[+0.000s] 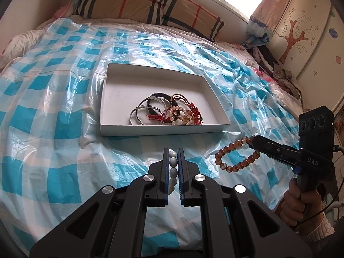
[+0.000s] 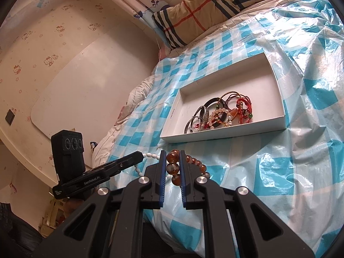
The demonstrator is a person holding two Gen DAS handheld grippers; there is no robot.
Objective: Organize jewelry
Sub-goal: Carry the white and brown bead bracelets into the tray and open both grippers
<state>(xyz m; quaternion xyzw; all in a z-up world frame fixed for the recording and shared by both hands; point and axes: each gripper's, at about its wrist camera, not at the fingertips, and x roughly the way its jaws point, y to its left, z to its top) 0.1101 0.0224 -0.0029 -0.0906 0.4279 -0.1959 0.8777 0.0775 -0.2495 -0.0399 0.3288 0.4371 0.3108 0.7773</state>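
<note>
My left gripper [image 1: 173, 150] is shut on a white bead bracelet [image 1: 173, 162], held above the bed just in front of the white box [image 1: 163, 129]. My right gripper [image 2: 173, 151] is shut on an amber bead bracelet [image 2: 172, 167], also held near the box's front edge; it hangs as a loop in the left wrist view [image 1: 234, 154]. The box [image 2: 223, 135] holds a pile of jewelry [image 1: 165, 111]: silver bangles, a dark bangle, red cords and bead strings [image 2: 219, 112]. The left gripper and its white beads [image 2: 137, 167] show at left in the right wrist view.
A blue-and-white checked plastic sheet [image 1: 64, 107] covers the bed. Plaid pillows [image 1: 150, 4] lie at the head. A painted cabinet [image 1: 301, 32] and a heap of clothes [image 1: 286, 79] stand to the right. A wall [image 2: 53, 53] runs along the bed's left.
</note>
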